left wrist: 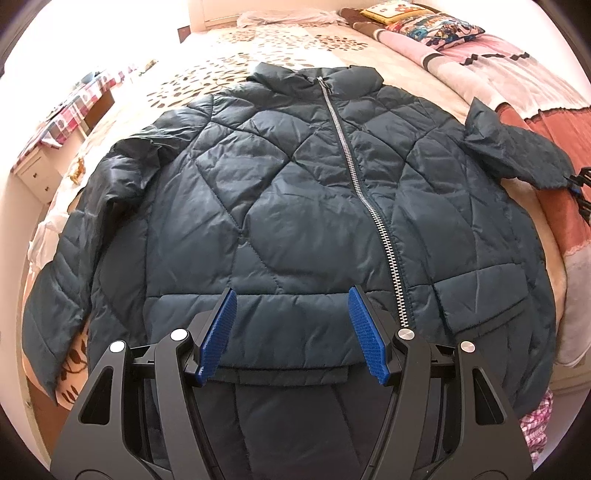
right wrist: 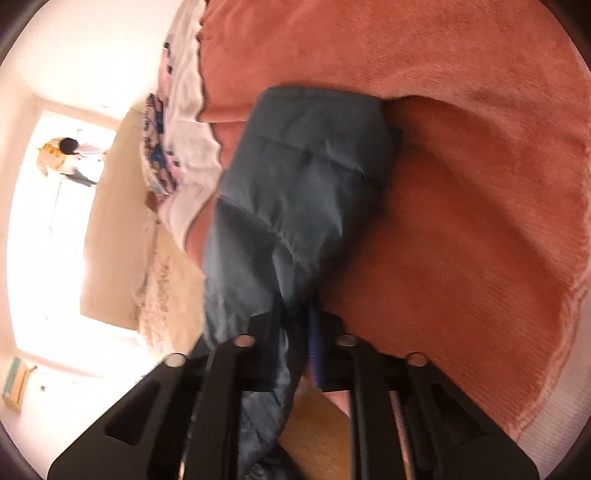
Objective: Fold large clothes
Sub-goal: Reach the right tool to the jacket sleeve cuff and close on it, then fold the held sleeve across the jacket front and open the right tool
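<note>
Two grippers: both in play, one per hand
Left gripper (left wrist: 291, 332): hovering above the jacket's lower front, blue pads (left wrist: 218, 332) spread wide apart, nothing pinched between them
Right gripper (right wrist: 295, 347): jaws together, clamped on the sleeve cuff; only a black-and-blue sliver of it at the right edge of the left wrist view
Jacket (left wrist: 277, 206): dark teal, quilted and puffy, spread face-up on the bed, collar toward the far end, hem nearest the left gripper
Zipper (left wrist: 369, 199): silver, zipped up, running diagonally from collar down to hem
Pocket flap (left wrist: 480, 299): on the right-hand side of the front, down near the hem
Right-hand sleeve (right wrist: 295, 192): stretched out sideways over the rust-coloured blanket (right wrist: 480, 184), cuff end in the right gripper
Other sleeve (left wrist: 66, 288): lying down along the left side
Bedspread (left wrist: 258, 48): cream with brown leaf print
Cushion (left wrist: 439, 26): cartoon print, far end of the bed
Labels/writing: none readable anywhere, right wrist view too blurry to tell
</note>
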Tool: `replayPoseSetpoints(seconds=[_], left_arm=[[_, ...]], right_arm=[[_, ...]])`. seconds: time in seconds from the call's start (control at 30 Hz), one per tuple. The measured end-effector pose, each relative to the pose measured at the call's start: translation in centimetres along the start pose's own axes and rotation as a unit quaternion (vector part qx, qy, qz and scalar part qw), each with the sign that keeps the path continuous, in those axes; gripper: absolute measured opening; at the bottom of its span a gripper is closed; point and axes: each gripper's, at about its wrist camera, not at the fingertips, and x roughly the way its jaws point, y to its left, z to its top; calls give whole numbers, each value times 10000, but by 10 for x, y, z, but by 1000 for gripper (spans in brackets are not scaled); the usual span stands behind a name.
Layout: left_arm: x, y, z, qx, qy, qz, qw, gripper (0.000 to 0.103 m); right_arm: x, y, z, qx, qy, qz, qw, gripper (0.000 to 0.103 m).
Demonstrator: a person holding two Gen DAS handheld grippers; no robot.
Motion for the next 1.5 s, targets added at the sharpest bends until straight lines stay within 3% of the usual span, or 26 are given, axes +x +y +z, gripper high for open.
replayPoseSetpoints(seconds=[0.1,0.27,0.37,0.47,0.53,0.7,0.9,1.07,1.13,1.17,1.2,1.27,1.37,1.43,1.5], left_arm=[[-1,5,-2,-47,-6,10,10000,63],[-7,20,-6,-244,-121,-1,9996,63],[-12,30,-9,-379,-203,-37,9991,63],[-19,43,-13,-498,-349,-60,9981,63],[-23,50,-15,-562,-435,-65,9974,63],[-28,71,-21,-742,-593,-71,9955,63],[-29,91,-26,-859,-704,-29,9938,63],[-20,103,-28,-974,-627,-102,9932,63],[-17,106,-29,-990,-596,-130,9932,63],[-16,107,-30,-994,-580,-149,9932,63],[-13,109,-30,-997,-553,-181,9933,63],[-7,112,-29,-1005,-496,-214,9935,63],[-3,117,-28,-1048,-461,-291,9930,63],[-4,120,-28,-1049,-503,-316,9927,63],[-5,125,-29,-1076,-550,-328,9921,63]], right_arm=[[-15,25,-9,-626,-157,-43,9979,8],[-48,96,-46,-2123,-373,140,9764,7],[-66,149,-82,-3062,-436,397,9502,7],[-78,198,-130,-3939,-385,700,9157,7],[-81,227,-171,-4465,-222,972,8892,7],[-59,276,-264,-5218,358,1429,8403,7],[-6,294,-372,-5713,1212,1475,7982,7],[54,282,-448,-6284,1611,800,7568,8],[73,268,-465,-6394,2002,496,7407,11],[78,263,-472,-6386,2195,484,7360,18],[83,256,-474,-6358,2425,499,7310,41],[81,245,-480,-6339,2612,437,7266,74],[72,231,-465,-6125,2734,452,7404,74],[62,227,-453,-5887,2771,555,7573,74],[45,220,-432,-5538,2734,824,7822,74]])
